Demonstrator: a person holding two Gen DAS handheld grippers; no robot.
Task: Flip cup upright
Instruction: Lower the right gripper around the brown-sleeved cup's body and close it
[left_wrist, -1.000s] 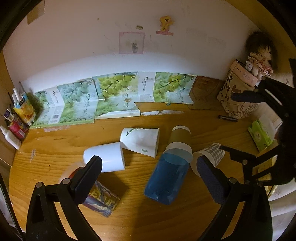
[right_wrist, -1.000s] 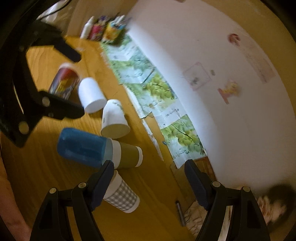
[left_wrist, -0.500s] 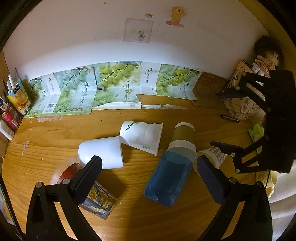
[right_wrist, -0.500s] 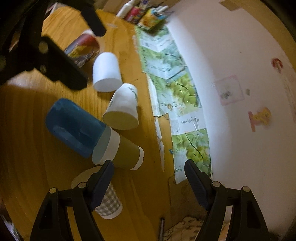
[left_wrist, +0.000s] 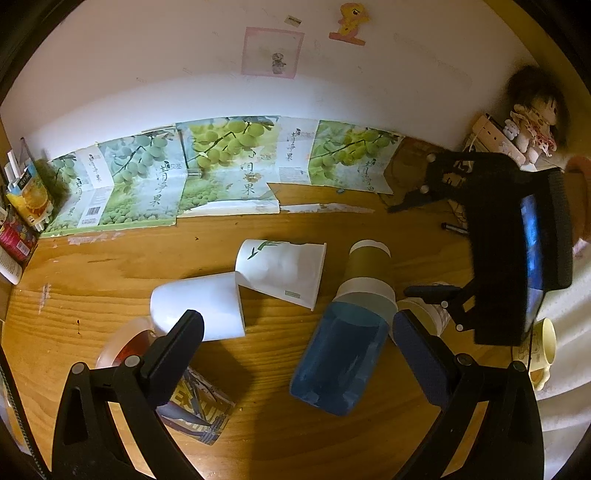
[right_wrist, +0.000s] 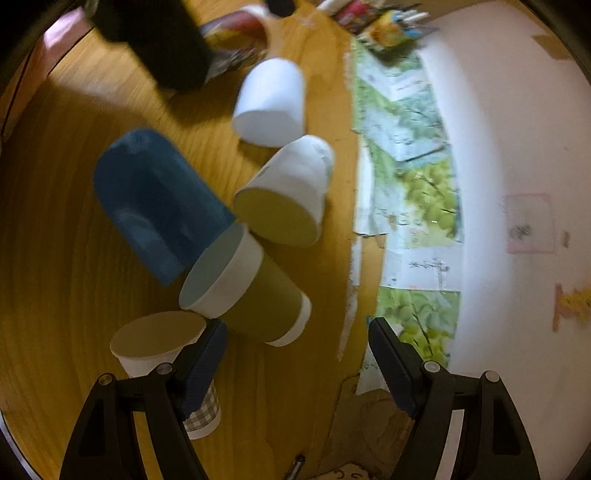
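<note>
Several cups lie on their sides on the wooden table (left_wrist: 110, 266). A blue cup (left_wrist: 343, 354) lies nested with an olive-brown cup (left_wrist: 367, 264). A plain white cup (left_wrist: 201, 306), a leaf-print white cup (left_wrist: 284, 271) and a colourful printed cup (left_wrist: 192, 410) lie further left. A checked paper cup (right_wrist: 162, 354) lies by my right gripper's left finger. My left gripper (left_wrist: 295, 347) is open, above the blue cup. My right gripper (right_wrist: 295, 354) is open and empty, over the olive cup's end; it also shows in the left wrist view (left_wrist: 436, 291).
Grape-print cartons (left_wrist: 221, 173) lean along the white wall. Drink boxes and bottles (left_wrist: 26, 199) stand at the far left. A doll (left_wrist: 535, 114), a patterned bag, a pen (left_wrist: 456, 229) and a yellow mug (left_wrist: 543, 350) sit at the right.
The right gripper has swung in and down towards the checked cup, now beside its left finger. The left gripper's view has shifted slightly closer. The cups have not moved.
</note>
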